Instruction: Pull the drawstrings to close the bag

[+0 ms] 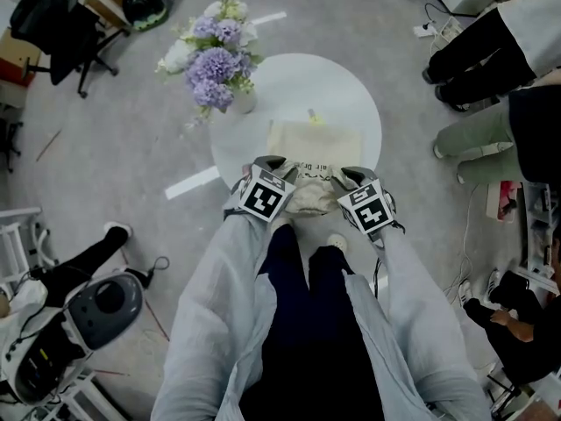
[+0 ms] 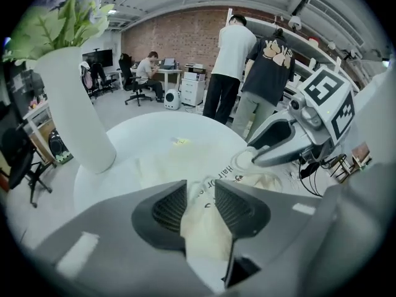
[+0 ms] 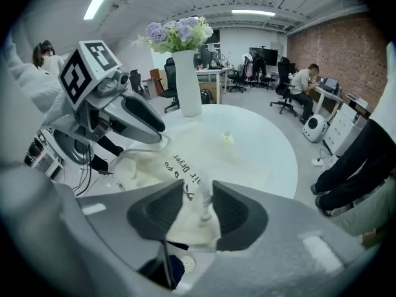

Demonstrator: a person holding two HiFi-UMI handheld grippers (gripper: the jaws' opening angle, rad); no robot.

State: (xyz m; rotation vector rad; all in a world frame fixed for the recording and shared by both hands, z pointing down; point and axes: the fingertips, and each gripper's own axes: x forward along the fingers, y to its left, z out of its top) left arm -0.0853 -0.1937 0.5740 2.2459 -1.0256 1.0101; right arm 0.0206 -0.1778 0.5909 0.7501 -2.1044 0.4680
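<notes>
Head view: my left tool (image 1: 269, 163) and right tool (image 1: 351, 176) sit at the near edge of the round white counter (image 1: 351, 86), both on the bunched mouth of the bag (image 1: 316, 143). Flowers (image 1: 215, 55) stand at the far left, and people stand on the grey floor.

Left gripper view: the jaws are slightly spread, with cream cloth lying loose between them, not clamped. A white vase (image 2: 74, 116) is beside the bag. Brick wall and desks are behind.

Right gripper view: the same here, a narrow gap with cloth in it and no squeeze. I can't tell cord from cloth. To do this well, I reckon I should bite the cords alone, then draw both tools straight apart, low over the counter.
</notes>
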